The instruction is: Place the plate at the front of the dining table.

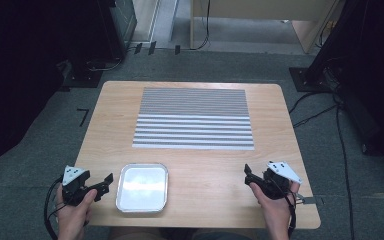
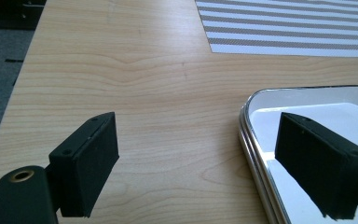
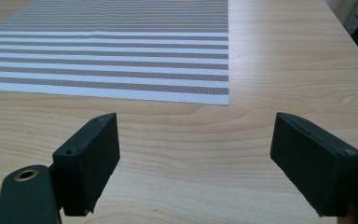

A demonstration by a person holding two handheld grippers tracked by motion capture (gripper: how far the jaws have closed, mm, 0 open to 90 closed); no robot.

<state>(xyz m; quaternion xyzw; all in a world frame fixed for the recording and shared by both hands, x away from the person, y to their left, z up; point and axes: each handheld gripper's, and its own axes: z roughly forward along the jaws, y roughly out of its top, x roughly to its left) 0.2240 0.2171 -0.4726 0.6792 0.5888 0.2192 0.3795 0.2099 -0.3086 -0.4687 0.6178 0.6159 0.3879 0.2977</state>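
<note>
At the near edge of the wooden surface (image 1: 190, 170), the left tongs (image 1: 107, 181) and right tongs (image 1: 247, 173) are each held in a hand, both with jaws spread wide and nothing between them. The metal tray (image 1: 143, 187) lies flat just beside the left tongs, between the two hands but well apart from the right tongs; in the left gripper view one jaw hangs over its rim. Farther off lies a striped mat (image 1: 194, 118), flat at the middle of the surface.
</note>
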